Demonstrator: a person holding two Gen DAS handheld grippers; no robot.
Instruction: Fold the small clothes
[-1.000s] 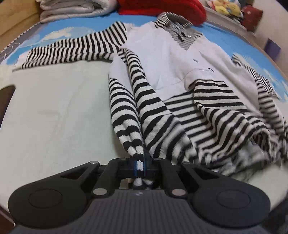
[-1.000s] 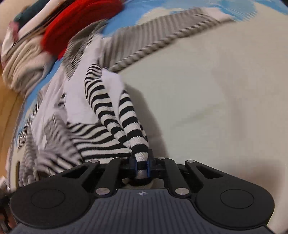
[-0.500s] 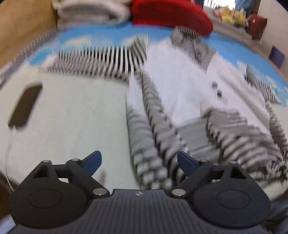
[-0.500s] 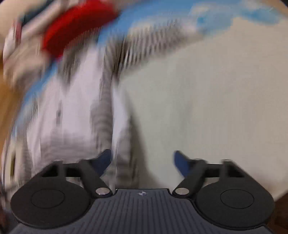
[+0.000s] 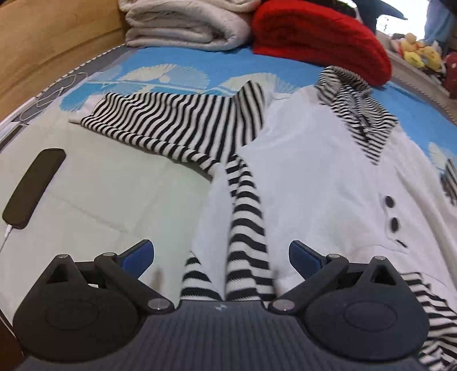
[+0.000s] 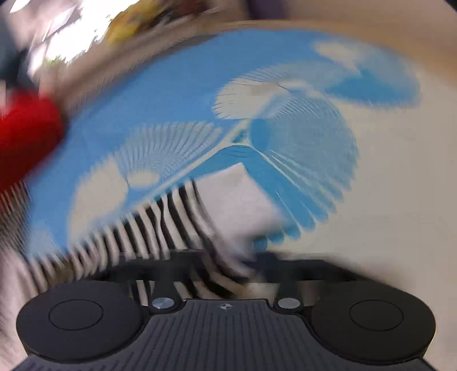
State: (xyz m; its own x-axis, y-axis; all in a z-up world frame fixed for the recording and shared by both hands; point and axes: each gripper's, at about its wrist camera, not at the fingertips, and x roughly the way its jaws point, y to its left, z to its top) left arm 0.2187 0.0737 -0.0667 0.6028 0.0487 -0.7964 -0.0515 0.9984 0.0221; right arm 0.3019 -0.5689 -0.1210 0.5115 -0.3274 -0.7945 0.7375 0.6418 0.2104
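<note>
A home bedroom is showing: blue patterned bed sheet filling the frame, folded grey blanket and red blanket lying top centre, plush toys sitting upper right.

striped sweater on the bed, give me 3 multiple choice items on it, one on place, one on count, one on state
1. Where does the red blanket lie relative to the sweater?
A. beyond its collar
B. under its hem
C. on its sleeve

2. How many dark buttons show on the white front?
A. none
B. two
C. five

3. How does the left gripper stand?
A. shut on a sleeve
B. shut on nothing
C. open, above a striped sleeve

Answers: 1 A, the red pile sits past the striped collar. 2 B, two dark ovals, one above the other. 3 C, the blue fingers stand wide apart, touching no cloth.
</note>
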